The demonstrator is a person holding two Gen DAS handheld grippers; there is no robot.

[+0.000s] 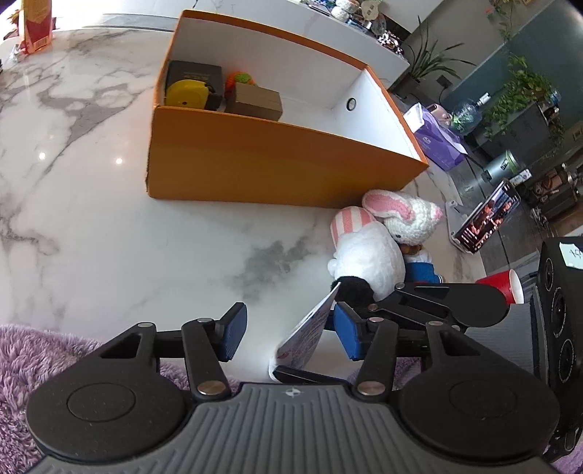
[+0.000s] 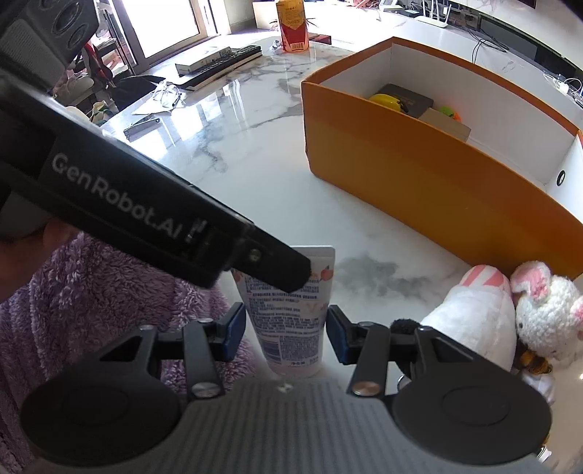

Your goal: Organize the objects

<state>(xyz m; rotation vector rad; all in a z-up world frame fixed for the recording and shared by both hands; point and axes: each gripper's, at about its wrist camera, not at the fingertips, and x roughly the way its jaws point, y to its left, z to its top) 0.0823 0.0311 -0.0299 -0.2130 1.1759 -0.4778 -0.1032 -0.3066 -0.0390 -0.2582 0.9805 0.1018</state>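
Note:
An orange box (image 1: 277, 160) with a white inside stands on the marble table (image 1: 109, 218); it also shows in the right wrist view (image 2: 419, 175). In it lie a yellow tape measure (image 1: 186, 94), a dark box (image 1: 196, 71), a brown box (image 1: 257, 102) and an orange-green knitted toy (image 1: 238, 78). A white tube (image 2: 291, 313) stands between the open fingers of my right gripper (image 2: 286, 333), not pinched. My left gripper (image 1: 288, 337) is open, with the tube (image 1: 309, 333) beside its right finger. Two plush rabbits (image 1: 382, 240) lie in front of the box.
A red cup (image 1: 504, 286) lies at the right table edge. A keyboard (image 2: 218, 63), a remote (image 2: 140, 124), glasses (image 2: 169, 93) and an orange carton (image 2: 291, 25) sit at the far side. A purple fleece sleeve (image 2: 109, 291) is close by.

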